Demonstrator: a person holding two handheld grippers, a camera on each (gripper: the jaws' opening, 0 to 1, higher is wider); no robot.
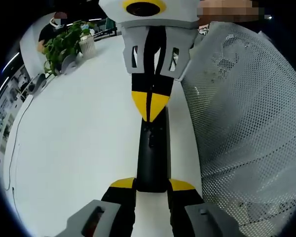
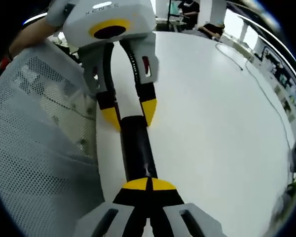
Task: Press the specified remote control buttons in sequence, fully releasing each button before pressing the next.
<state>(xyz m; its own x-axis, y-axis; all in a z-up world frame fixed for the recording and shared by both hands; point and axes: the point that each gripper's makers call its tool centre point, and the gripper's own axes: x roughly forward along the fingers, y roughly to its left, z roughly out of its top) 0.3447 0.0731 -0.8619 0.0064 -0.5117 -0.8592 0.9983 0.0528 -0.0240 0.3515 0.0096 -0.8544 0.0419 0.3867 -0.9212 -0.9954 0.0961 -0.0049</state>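
White tabletop (image 1: 79, 148) runs off to a potted plant (image 1: 71, 42) at its far edge. On it lies the remote control (image 1: 152, 153), slim, black and long, its axis in line with both sets of jaws. The left gripper (image 1: 152, 186) clasps the end nearest it, jaws partly open around it. The right gripper (image 2: 148, 186), jaws closed tip to tip, bears down on the opposite end, so it looks the presser. White mesh (image 1: 246, 123) flanks the remote.
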